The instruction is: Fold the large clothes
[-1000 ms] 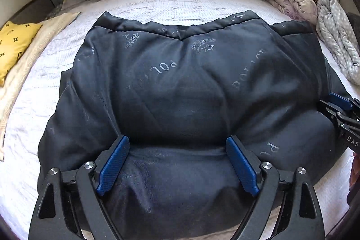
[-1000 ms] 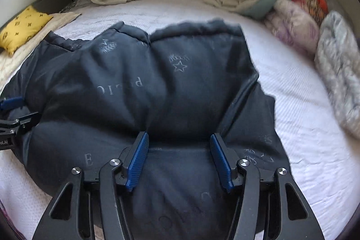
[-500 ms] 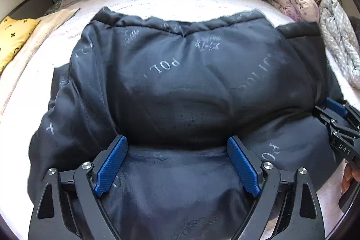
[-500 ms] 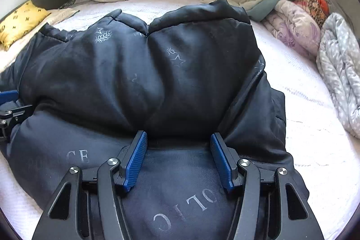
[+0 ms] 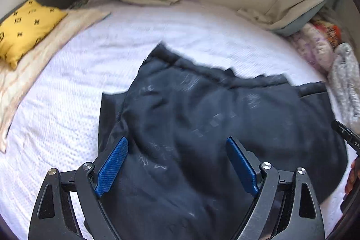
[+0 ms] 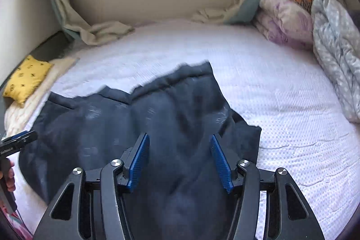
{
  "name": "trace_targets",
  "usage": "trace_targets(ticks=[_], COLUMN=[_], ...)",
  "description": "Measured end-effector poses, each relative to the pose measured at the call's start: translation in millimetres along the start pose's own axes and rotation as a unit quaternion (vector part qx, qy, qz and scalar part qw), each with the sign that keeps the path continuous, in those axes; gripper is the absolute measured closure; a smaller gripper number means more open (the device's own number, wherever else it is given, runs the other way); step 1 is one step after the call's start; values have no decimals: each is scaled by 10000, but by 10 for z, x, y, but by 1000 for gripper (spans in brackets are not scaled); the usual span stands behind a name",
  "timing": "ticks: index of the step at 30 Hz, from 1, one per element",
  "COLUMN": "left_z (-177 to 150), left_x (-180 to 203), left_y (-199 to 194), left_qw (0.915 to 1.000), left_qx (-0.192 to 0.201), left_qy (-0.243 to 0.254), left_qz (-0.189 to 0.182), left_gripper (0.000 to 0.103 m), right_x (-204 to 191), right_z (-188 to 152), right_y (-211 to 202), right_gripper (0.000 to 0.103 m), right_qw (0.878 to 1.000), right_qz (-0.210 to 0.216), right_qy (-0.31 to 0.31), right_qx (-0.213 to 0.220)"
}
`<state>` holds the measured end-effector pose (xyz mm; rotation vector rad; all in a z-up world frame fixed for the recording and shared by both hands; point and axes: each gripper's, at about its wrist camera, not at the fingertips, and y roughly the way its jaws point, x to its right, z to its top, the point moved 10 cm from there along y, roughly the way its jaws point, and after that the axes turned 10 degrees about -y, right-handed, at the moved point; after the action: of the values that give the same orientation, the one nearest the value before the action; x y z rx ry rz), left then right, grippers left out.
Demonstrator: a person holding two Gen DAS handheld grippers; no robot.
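2 grippers, left (image 5: 176,163) and right (image 6: 178,159), each clamp bunched jacket (image 5: 202,118) edge, now lifted nearer, exposing more bed (image 5: 67,87). Fold underway; far part on bed.

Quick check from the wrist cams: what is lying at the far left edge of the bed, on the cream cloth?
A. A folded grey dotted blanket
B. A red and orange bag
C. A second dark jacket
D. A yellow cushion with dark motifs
D: the yellow cushion with dark motifs rests on the cream cloth at the left of the white bed; the grey dotted blanket lies on the opposite, right side.
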<state>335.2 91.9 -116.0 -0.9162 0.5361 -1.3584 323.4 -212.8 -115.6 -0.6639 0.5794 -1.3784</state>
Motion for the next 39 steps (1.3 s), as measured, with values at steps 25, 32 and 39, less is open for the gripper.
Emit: trace_targets(ticks=[25,32,39], left_z=[-118,-72,-15], left_x=[-91,-134,-262], left_y=[310,138,-102], left_qw=[9995,9996,9993], left_qx=[-209,-125,-116], left_qy=[11,9,-335], left_qz=[232,249,74], left_gripper=[11,12,12], right_x=[136,149,-41], right_z=[-342,-193,38], right_y=[565,305,-158], right_gripper=[51,46,45], right_qw=[9969,9962,9978], right_qz=[-154,-9,67], right_qy=[383,726,651], right_qx=[-673,-481,92])
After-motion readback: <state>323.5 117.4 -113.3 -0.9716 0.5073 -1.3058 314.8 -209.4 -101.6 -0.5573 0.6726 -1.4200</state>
